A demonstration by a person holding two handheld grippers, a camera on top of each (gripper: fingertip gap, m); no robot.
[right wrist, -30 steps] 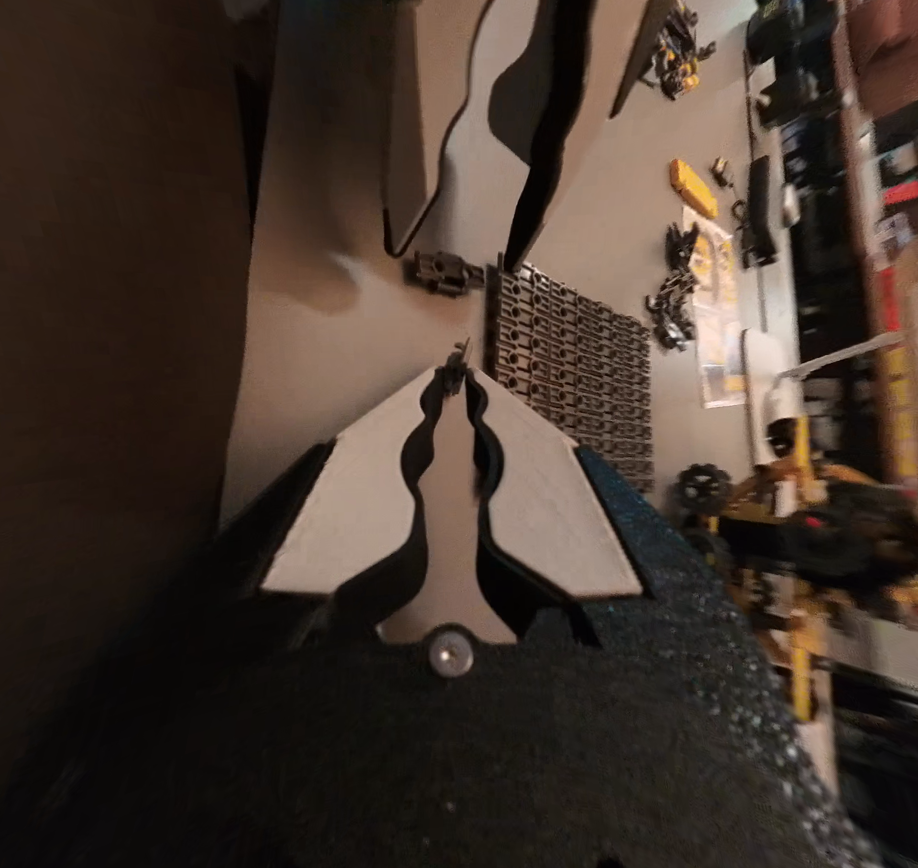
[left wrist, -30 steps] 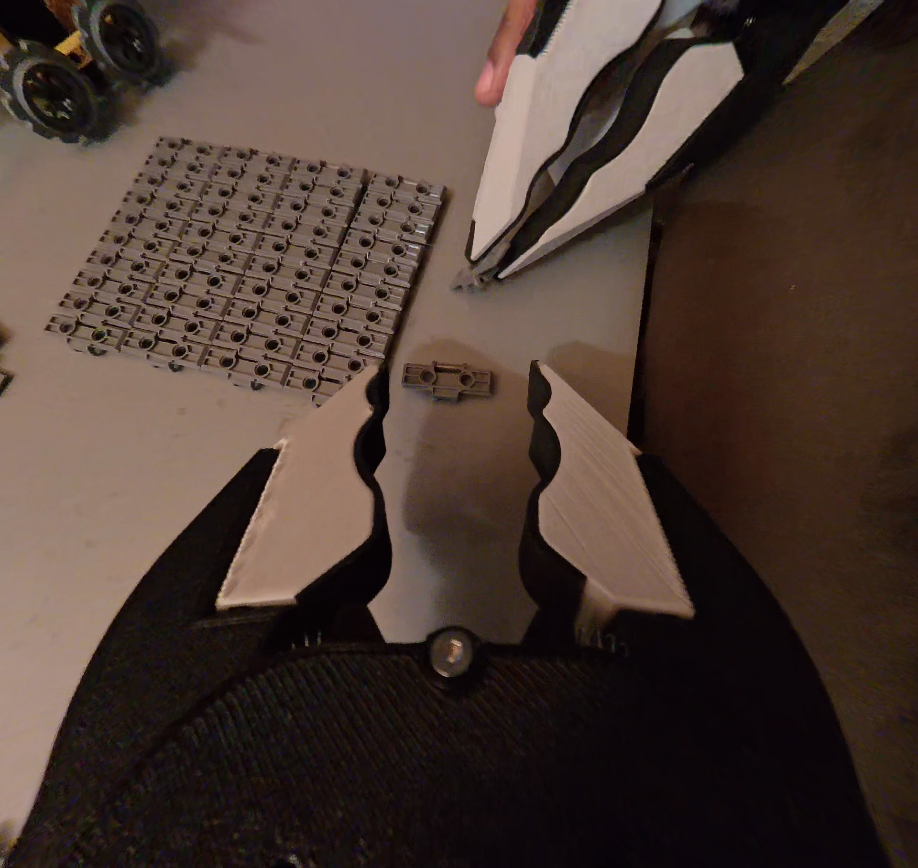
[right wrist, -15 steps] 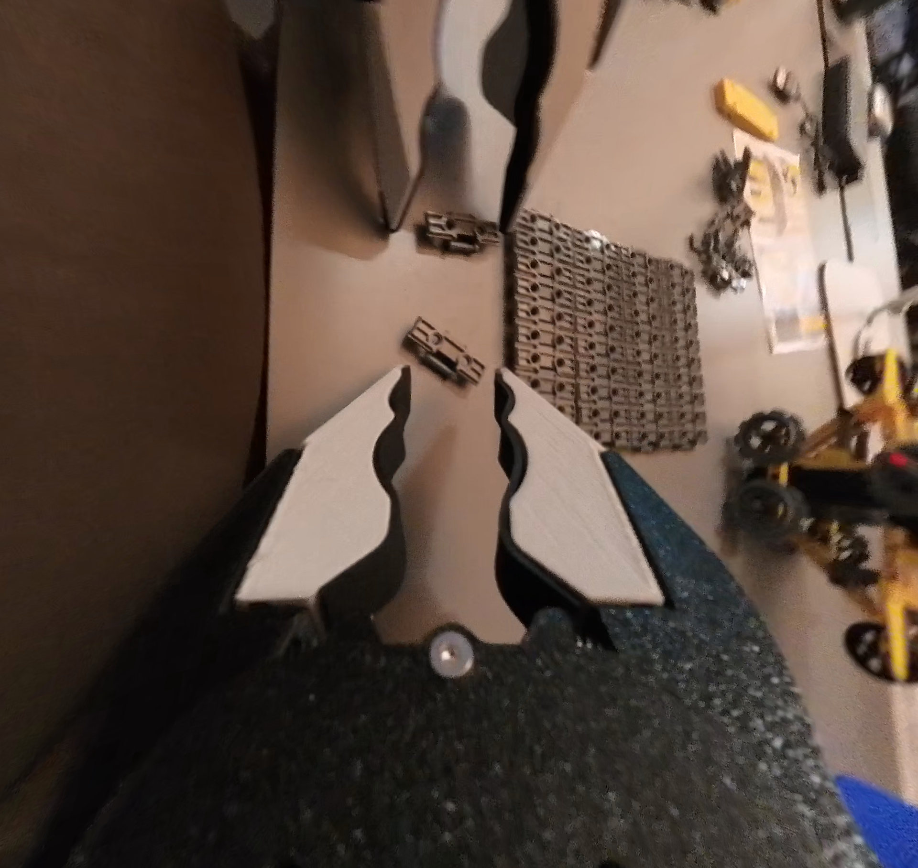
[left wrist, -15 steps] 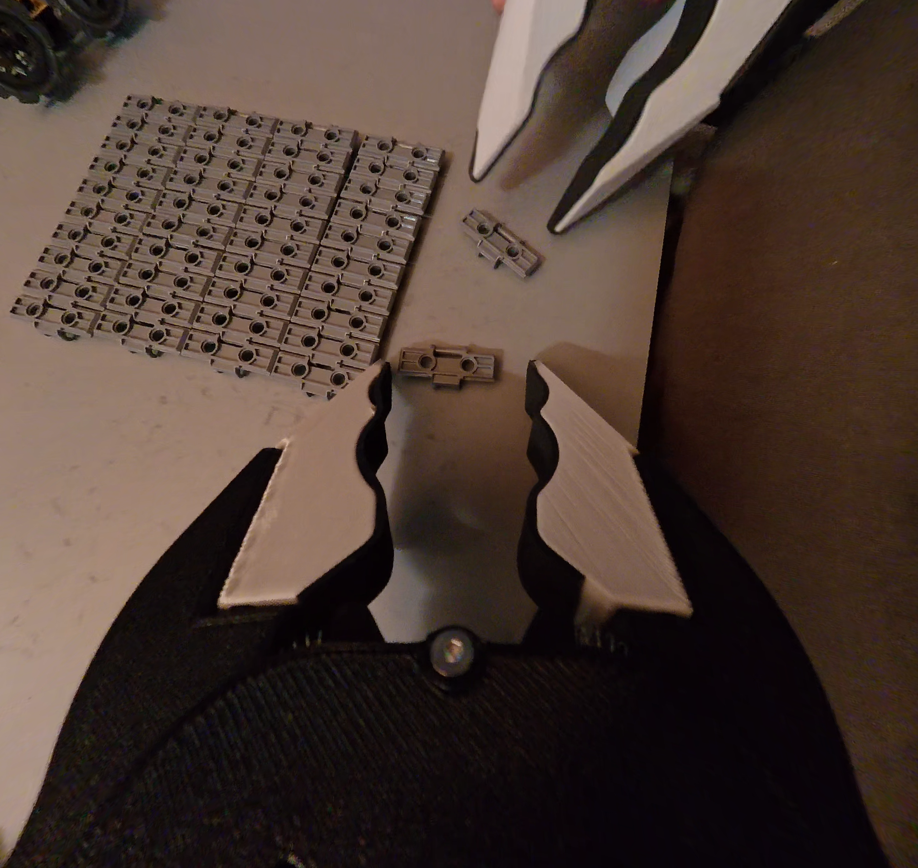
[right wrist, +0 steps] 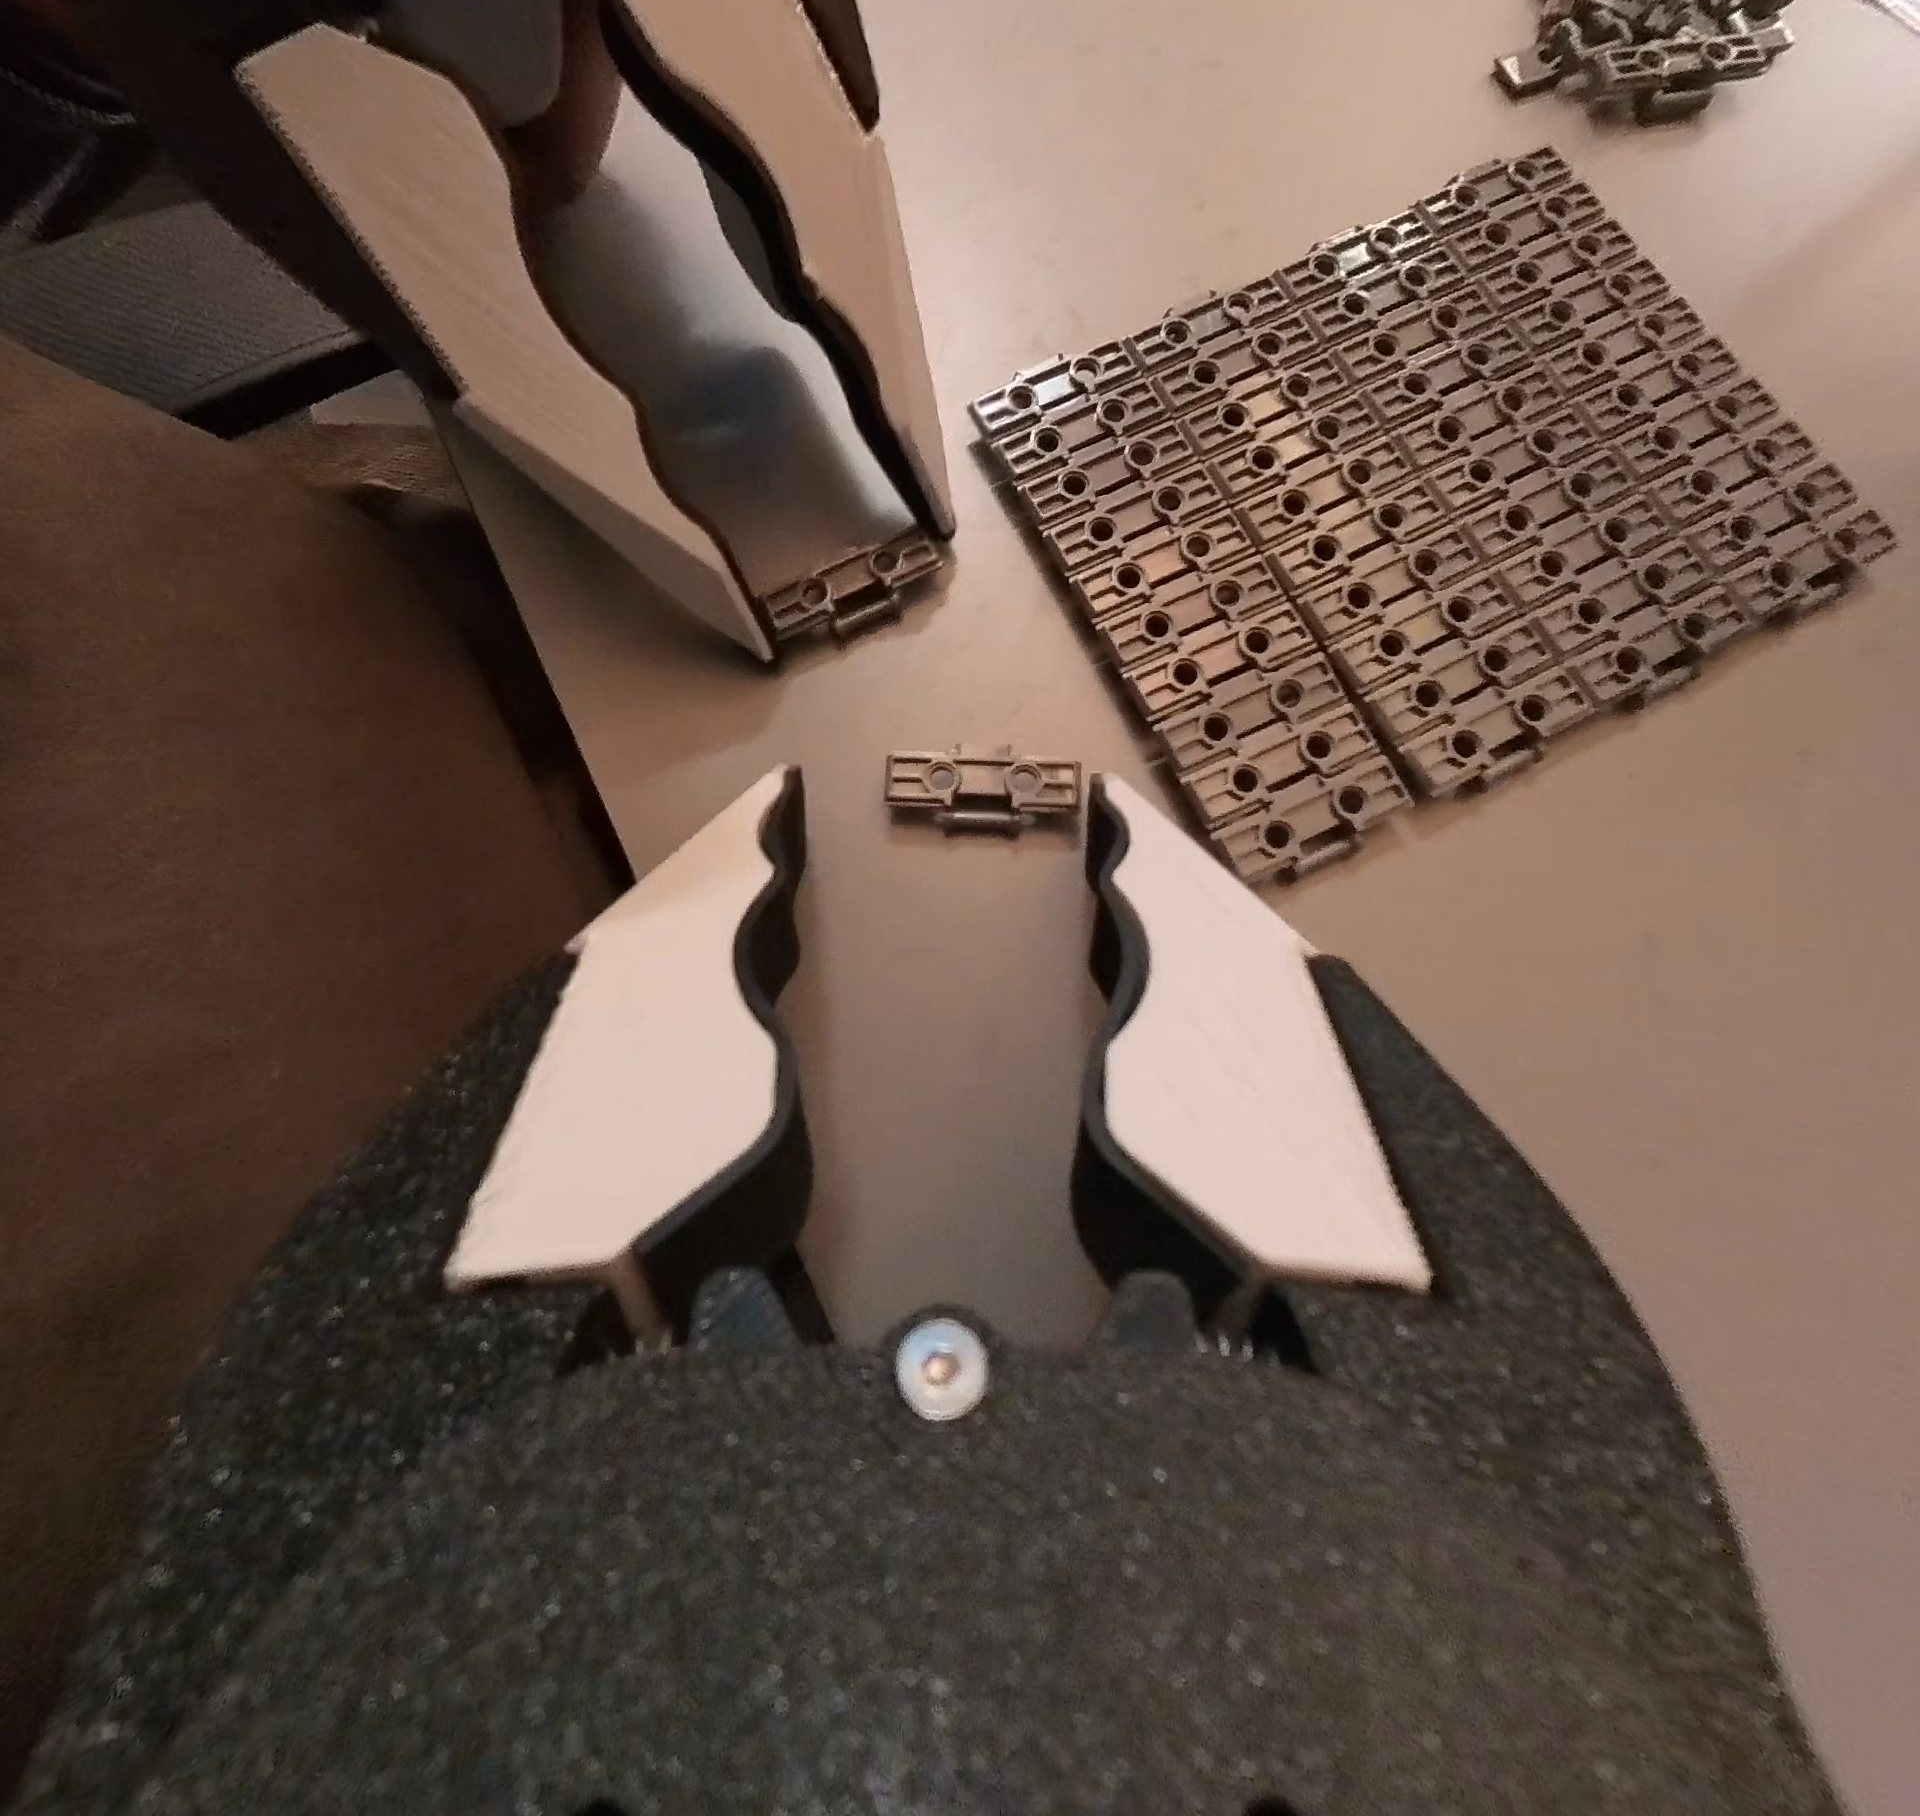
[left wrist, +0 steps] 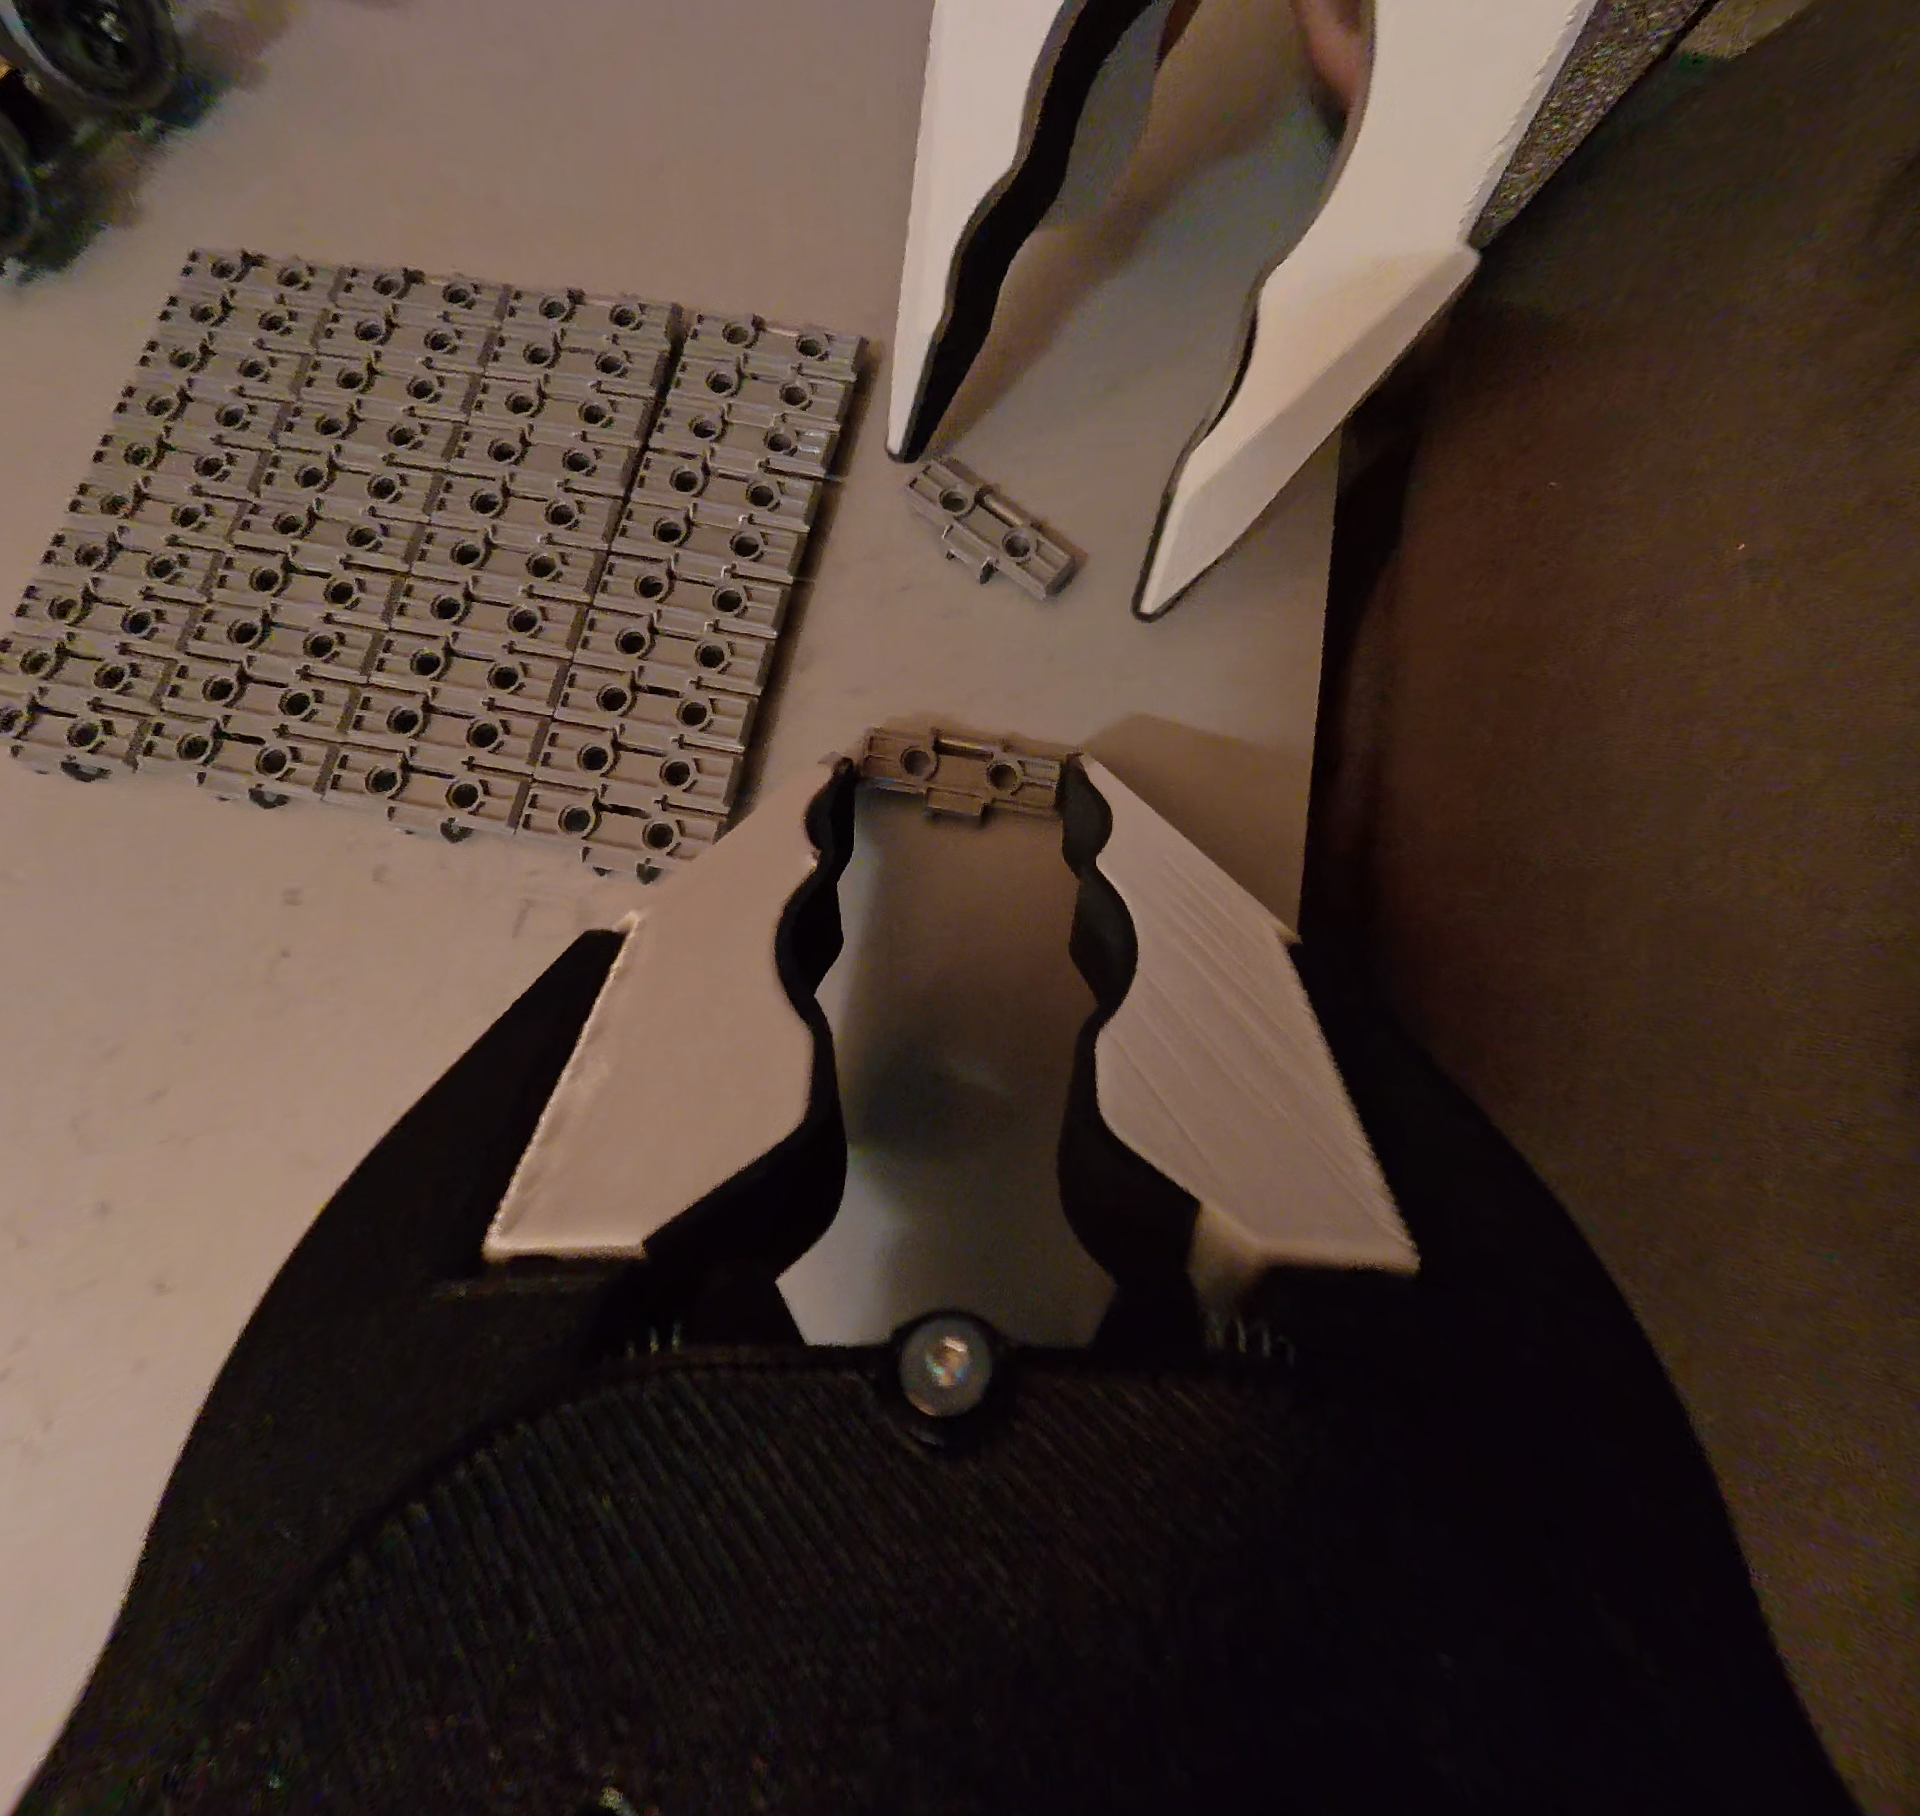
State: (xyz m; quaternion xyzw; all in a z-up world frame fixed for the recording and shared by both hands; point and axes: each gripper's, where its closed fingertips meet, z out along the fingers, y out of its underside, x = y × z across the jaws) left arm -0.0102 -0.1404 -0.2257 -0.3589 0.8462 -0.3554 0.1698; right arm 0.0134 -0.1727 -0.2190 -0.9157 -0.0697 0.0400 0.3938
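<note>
Grippers sit low over a grey table [left wrist: 520, 104], each at one small grey link piece, close to the table's edge, past which lies a dark brown surface [left wrist: 1662, 831]. The left gripper [left wrist: 961, 779] has its two pale fingers drawn in on the first link [left wrist: 966, 777]: one tip meets each short end, so it reads as gripped end to end. Whether the piece is lifted or rests flat on the table cannot be told. The right wrist view agrees, showing the piece spanning the whole gap between those tips. The right gripper [right wrist: 940, 790] is spread wide, its tips on either side of the second link [right wrist: 982, 795]. That piece lies flat on the table. In the right wrist view the right-hand tip is just beside one end of it, and the left-hand tip stands clear of the other, so nothing is clamped. The two links lie near each other but apart. To the left of both in the left wrist view is a square mat of joined links [left wrist: 416, 561], flat on the table, its nearest corner just beside the left gripper's finger. Black wheels [left wrist: 73, 31] show at the far left corner of that view. A heap of loose grey pieces [right wrist: 1652, 31] lies far off past the mat in the right wrist view. No brand, label or readable writing shows on the links, the mat or the grippers.
</note>
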